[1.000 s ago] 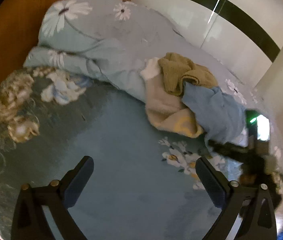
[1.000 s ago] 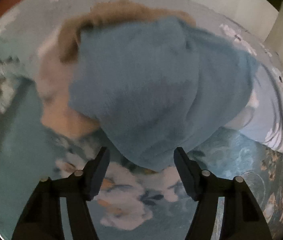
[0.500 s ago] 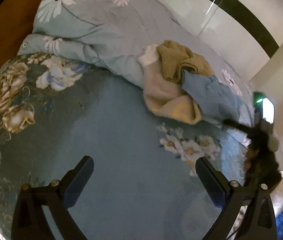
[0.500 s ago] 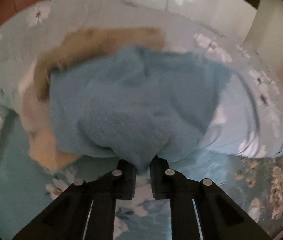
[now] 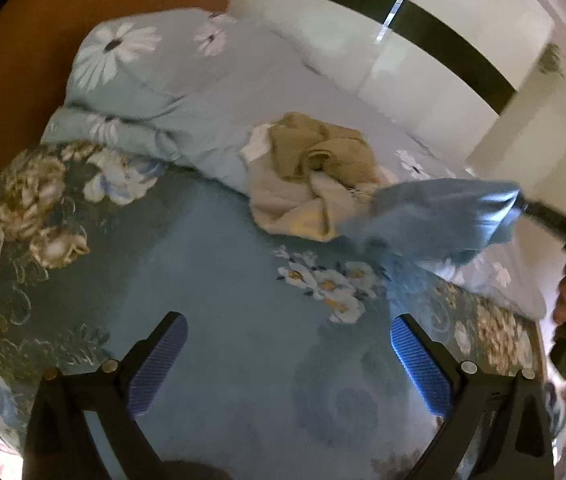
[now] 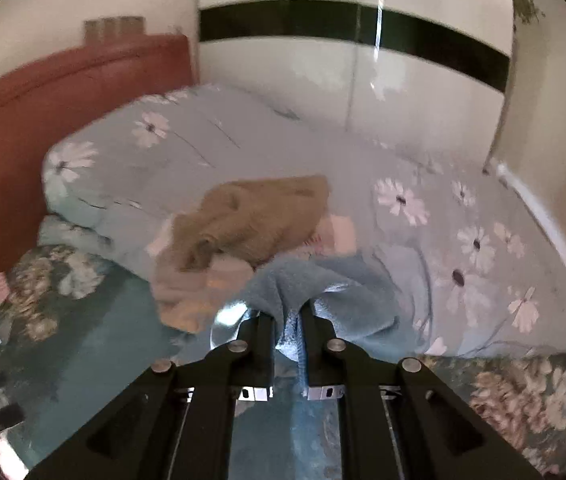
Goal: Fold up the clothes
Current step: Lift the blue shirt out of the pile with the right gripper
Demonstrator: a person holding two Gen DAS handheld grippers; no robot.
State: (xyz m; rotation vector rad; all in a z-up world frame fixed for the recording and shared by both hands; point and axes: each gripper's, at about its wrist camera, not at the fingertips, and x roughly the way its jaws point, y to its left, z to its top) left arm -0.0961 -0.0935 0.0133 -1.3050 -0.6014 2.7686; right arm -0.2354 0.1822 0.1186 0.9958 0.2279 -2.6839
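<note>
A bed [image 5: 223, 264] covered in a teal floral sheet fills both views. The right hand-held gripper [image 6: 290, 322] has its two fingers nearly together, pinching a fold of a blue garment [image 6: 323, 292] between them. Seen from the left wrist, that blue garment [image 5: 435, 216] is stretched out in the air above the sheet, pulled toward the right side, where the right hand-held gripper [image 5: 523, 204] grips its far edge.

The left hand-held gripper [image 5: 287, 344] hovers over a bare patch of sheet with its fingers spread wide apart and nothing between them. The blue garment lies ahead of it and to its right, well apart.

Just beside the blue garment's near end sits a pile of clothes: an olive-brown garment [image 5: 323, 148] on top of a cream one [image 5: 295, 204], resting against a folded pale blue daisy-print quilt [image 5: 171, 92]. A wooden headboard [image 6: 43, 92] stands behind.
</note>
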